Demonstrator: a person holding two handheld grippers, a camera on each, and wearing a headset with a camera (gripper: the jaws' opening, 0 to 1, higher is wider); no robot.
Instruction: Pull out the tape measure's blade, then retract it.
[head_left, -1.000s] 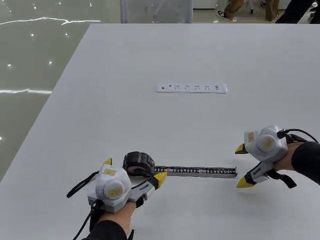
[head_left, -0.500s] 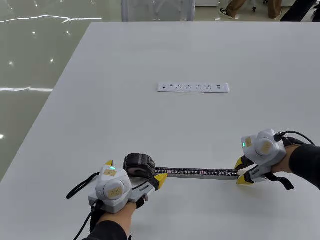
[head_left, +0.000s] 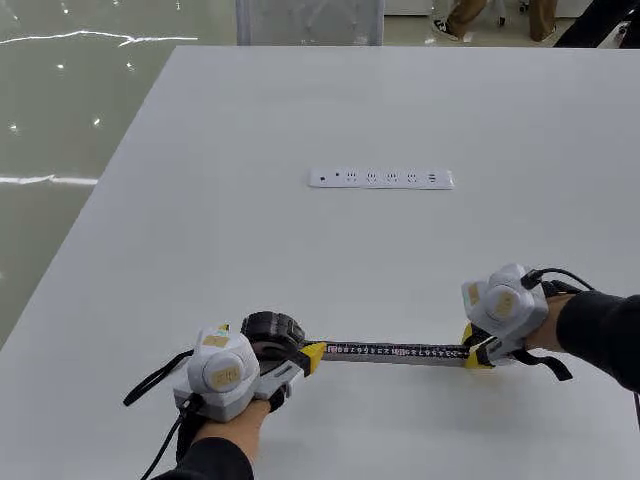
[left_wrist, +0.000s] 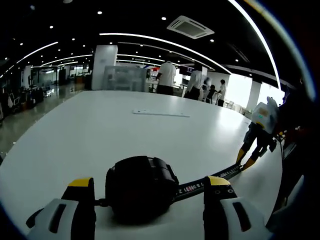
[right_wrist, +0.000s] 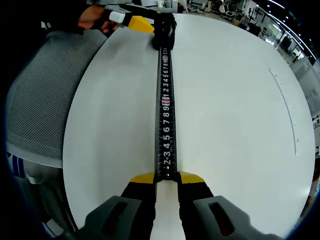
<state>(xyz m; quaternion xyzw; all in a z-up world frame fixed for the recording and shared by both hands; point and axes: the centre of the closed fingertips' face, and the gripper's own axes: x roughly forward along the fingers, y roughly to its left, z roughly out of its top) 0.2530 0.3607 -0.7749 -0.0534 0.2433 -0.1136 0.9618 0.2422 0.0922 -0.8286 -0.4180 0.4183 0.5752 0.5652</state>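
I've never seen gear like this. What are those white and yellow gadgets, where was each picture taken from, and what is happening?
There is no robot here: a person holds hand tongs, one pair per hand. One picture comes from a headset camera looking down. The two round ones come from cameras riding on the tongs. On the white table lie a white power strip and a black tape measure. The left tongs straddle it, with gaps showing. The right tongs pinch the tip of its pulled-out blade.

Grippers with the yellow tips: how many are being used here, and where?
2. The left gripper straddles the tape measure case at the near left; the right gripper pinches the blade by its end at the near right.
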